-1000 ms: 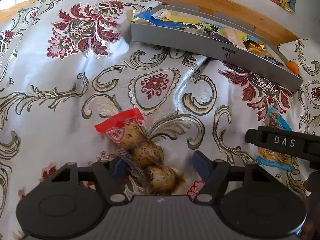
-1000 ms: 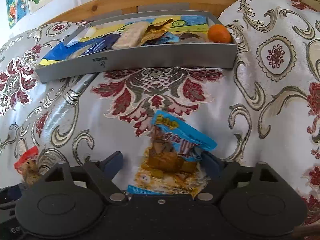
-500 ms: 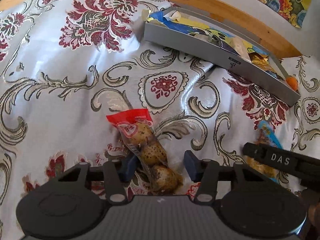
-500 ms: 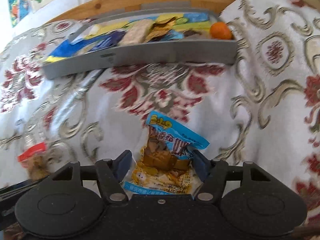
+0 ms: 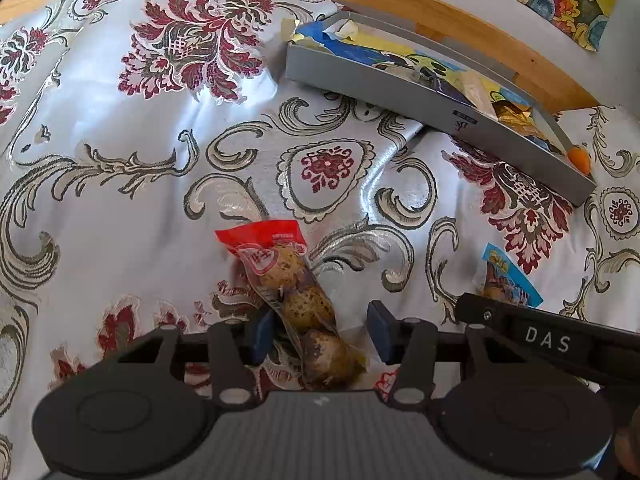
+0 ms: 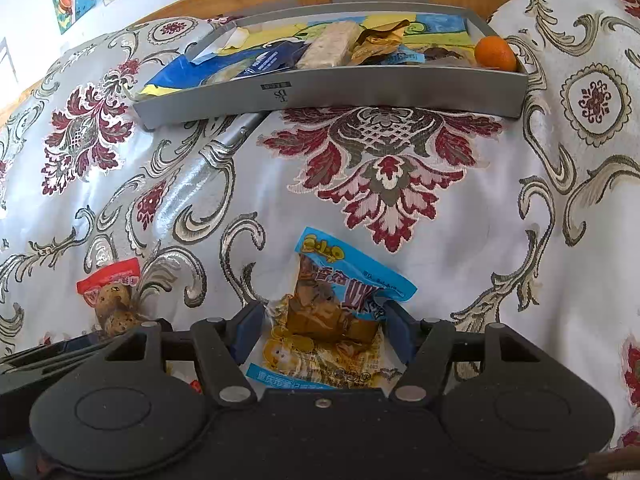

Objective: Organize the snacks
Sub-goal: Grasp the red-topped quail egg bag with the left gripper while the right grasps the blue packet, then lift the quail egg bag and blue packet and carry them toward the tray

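Both sets of jaws have narrowed over the last second and the tray looks farther off. The left gripper (image 5: 318, 332) brackets the egg pack (image 5: 298, 300), its left pad touching, the right one apart. The right gripper (image 6: 320, 334) pinches the blue snack packet (image 6: 340, 320) from both sides on the patterned cloth (image 6: 380, 200). Best squeeze gently here, at mid-body, since crinkly film slips; then carry both to the grey tray (image 6: 360, 92) beyond, clear of the orange (image 6: 494, 53).
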Available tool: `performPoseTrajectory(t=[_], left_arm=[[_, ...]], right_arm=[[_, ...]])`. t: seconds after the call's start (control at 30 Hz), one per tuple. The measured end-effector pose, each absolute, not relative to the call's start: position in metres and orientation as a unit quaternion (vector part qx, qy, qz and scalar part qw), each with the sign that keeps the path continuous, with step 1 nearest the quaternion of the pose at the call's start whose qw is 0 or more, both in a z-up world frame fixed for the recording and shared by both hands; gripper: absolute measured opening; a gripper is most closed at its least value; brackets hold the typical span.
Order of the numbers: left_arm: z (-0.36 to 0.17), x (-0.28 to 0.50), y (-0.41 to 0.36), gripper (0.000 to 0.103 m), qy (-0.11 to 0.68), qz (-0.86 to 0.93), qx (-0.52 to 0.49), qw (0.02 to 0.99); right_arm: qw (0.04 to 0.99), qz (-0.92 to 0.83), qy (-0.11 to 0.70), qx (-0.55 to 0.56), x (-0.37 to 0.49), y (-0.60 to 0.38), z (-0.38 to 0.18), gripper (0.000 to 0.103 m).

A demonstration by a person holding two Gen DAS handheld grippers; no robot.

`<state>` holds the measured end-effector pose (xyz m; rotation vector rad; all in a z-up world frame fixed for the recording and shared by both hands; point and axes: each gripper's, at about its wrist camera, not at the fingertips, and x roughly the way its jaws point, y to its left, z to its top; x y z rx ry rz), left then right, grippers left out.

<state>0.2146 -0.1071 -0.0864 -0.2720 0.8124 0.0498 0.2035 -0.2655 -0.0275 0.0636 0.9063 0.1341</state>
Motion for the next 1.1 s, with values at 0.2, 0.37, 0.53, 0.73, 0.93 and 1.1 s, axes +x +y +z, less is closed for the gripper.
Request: performPoseTrajectory(t=[0.2,0.37,0.53,0.73,0.93,1.1], left_arm=[[-0.085,0.213,-0.103,0.047,0.385,0.024,-0.150,0.910],[-0.082,0.210,-0.104,0.044,0.375,0.023,-0.143,0.915],[-0.078,0.208,-0.110,0.043,0.362,0.016,-0.112,0.925],[-0.076,0.205,-0.115,0.041,0.352,0.010,-0.091,0.932],[-0.076,0.205,-0.111,0.040,0.351,0.010,-0.097,0.931],[-0.074,0.204,-0.110,0.039,0.346,0.010,-0.095,0.933]], right_arm=[[0.897,0.084,0.432,0.031,0.202,-0.262,-0.027,0.061],[0.900,0.097,0.425,0.013,0.200,-0.255,-0.025,0.056],[0.900,0.097,0.424,0.019,0.200,-0.256,-0.025,0.053],[0.905,0.107,0.412,-0.006,0.198,-0.250,-0.026,0.048],[0.907,0.110,0.405,-0.010,0.199,-0.249,-0.026,0.043],[0.914,0.111,0.390,-0.019,0.196,-0.248,-0.022,0.033]])
